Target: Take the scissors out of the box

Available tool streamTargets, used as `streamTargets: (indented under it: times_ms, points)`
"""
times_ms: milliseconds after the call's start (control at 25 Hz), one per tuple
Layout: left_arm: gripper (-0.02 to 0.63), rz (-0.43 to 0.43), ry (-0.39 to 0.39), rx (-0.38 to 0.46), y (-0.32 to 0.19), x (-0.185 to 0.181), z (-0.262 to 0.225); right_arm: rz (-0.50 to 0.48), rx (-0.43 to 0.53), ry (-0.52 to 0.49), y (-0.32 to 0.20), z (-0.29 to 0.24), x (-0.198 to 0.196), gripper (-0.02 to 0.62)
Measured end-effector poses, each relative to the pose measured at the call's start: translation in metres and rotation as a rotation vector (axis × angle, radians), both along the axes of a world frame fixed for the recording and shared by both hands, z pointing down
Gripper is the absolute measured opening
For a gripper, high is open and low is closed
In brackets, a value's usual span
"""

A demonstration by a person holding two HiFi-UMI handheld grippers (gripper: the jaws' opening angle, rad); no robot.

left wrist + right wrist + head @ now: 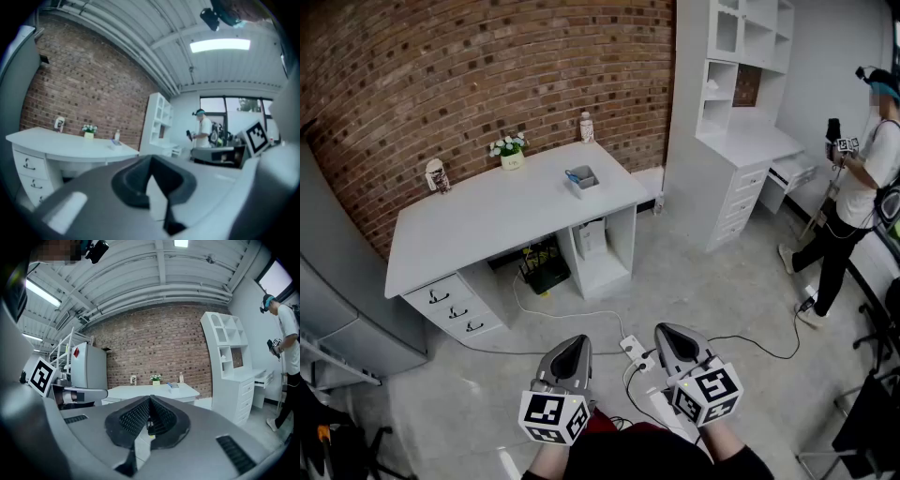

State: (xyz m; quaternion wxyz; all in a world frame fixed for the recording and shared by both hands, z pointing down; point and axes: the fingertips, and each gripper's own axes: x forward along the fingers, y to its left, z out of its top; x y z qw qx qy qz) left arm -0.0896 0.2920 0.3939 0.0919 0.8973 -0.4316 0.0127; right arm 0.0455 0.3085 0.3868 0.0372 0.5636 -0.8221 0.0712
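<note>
A small grey box stands on the white desk, near its right end, with blue scissor handles showing in it. The scissors themselves are too small to make out. My left gripper and right gripper hang side by side over the floor, well short of the desk, each shut with nothing between its jaws. In the left gripper view the box is a far-off speck beyond the left gripper. The right gripper view shows the box on the desk, far past the right gripper.
On the desk are a flower pot, a bottle and a small figure. A white shelf unit with drawers stands right of it. A person stands at far right. A power strip and cables lie on the floor ahead.
</note>
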Motion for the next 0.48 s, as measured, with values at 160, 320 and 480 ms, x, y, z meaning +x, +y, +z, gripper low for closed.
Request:
streamTargets:
  times_ms: [160, 320, 480]
  points:
    - [0.003, 0.0, -0.005, -0.006, 0.002, 0.0, 0.0, -0.008, -0.002, -0.008, 0.001, 0.0, -0.003, 0.008]
    - [0.003, -0.004, -0.005, -0.012, 0.001, -0.001, 0.002, -0.016, -0.009, -0.014, 0.001, 0.002, -0.005, 0.008]
    - [0.003, -0.014, -0.002, -0.013, 0.0, -0.002, 0.005, -0.028, -0.036, -0.047, 0.003, 0.012, -0.003, 0.008]
